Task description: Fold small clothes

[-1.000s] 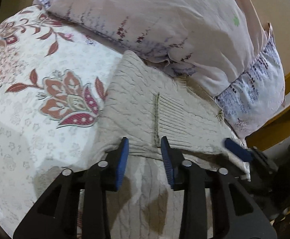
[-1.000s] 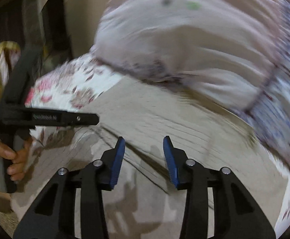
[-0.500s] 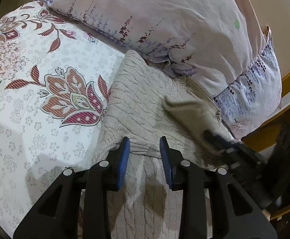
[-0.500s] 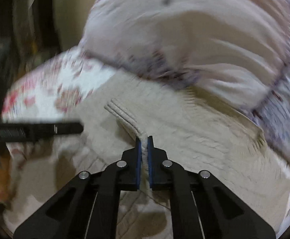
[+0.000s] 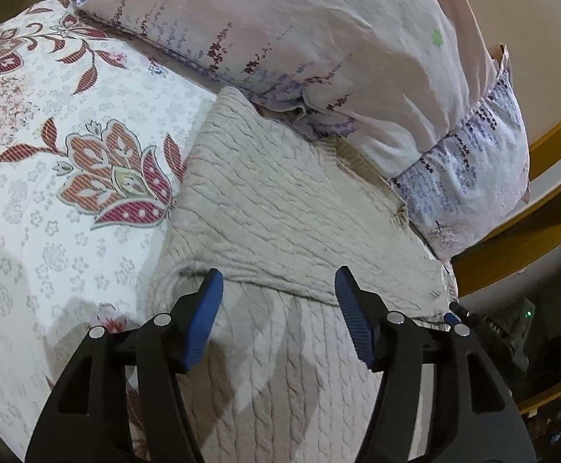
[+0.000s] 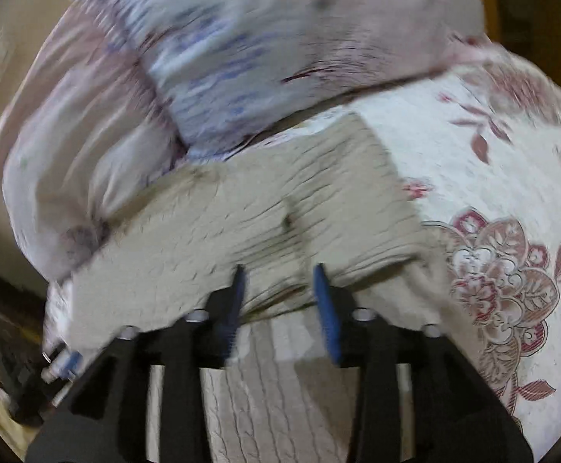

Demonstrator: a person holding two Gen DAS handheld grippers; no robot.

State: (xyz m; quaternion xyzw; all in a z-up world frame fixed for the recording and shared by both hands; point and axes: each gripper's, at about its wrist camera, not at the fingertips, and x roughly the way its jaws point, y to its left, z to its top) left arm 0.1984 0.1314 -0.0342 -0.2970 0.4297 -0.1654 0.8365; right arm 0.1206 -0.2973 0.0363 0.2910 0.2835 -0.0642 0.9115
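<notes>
My cream cable-knit sweater (image 5: 280,208) lies folded against the pillow (image 5: 319,46): soft, thick, floppy. Both my left tongs (image 5: 278,308) and right tongs (image 6: 280,297) gape, seemingly empty; I'd pinch its doubled fold edge.

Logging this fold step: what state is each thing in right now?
Cable-knit sweater: folded over itself, lying flat on the bedsheet.
Left gripper: open, empty, over the fold edge.
Right gripper: open, empty.
Pillow: resting against the sweater's far edge.
</notes>
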